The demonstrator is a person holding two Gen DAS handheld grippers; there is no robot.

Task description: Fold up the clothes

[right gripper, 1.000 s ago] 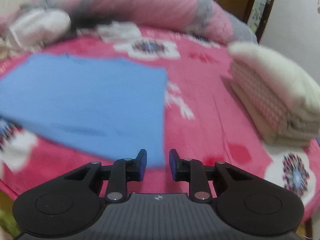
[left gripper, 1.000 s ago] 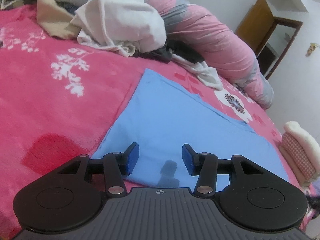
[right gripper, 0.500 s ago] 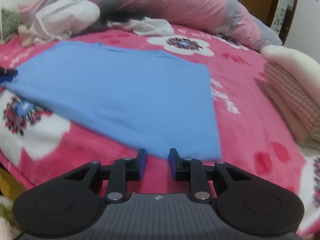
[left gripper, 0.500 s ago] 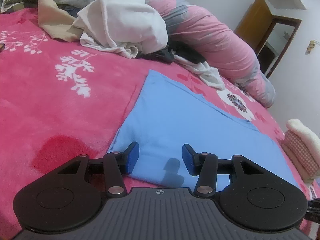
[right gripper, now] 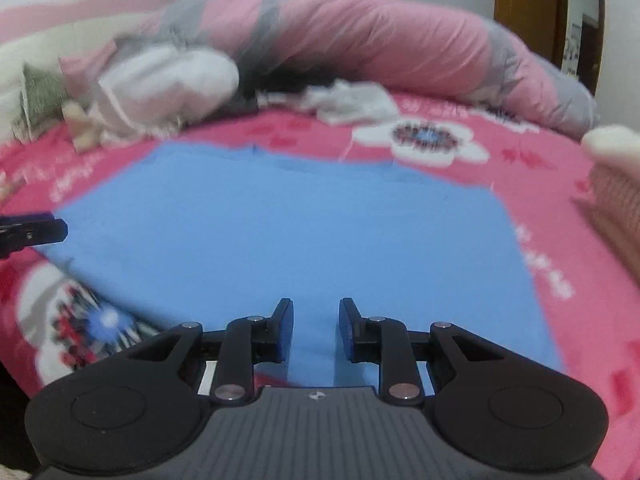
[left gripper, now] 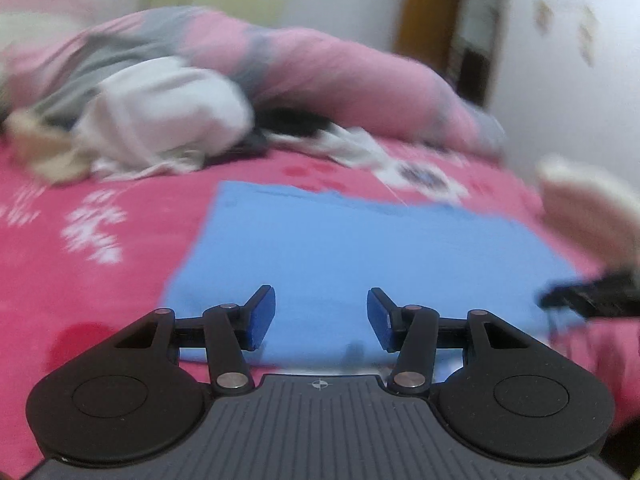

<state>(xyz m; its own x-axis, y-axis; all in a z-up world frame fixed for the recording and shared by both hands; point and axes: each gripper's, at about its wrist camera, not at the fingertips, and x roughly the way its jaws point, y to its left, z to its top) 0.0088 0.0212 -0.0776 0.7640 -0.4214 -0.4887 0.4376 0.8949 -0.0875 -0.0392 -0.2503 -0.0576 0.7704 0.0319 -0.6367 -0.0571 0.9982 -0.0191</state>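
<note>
no readable text, labels or numbers

left tool [left gripper: 321, 316]: jaws apart, empty | over blue cloth [left gripper: 360, 248] near edge | pink bedspread [left gripper: 80, 280]

You're looking at a plain blue garment [right gripper: 296, 240] lying flat on the bed, already folded into a rough rectangle with no real wrinkles showing. Along its far edge [left gripper: 320, 196] you can see a second layer peeking out, so it's lying doubled over rather than as a single sheet. The near edge is running right under both cameras, and the left corner [left gripper: 180, 300] is sitting a bit rounded. Both views are blurring, so any seams, collar or label are too smeared to make out, and you can't tell what kind of garment it is.
</note>
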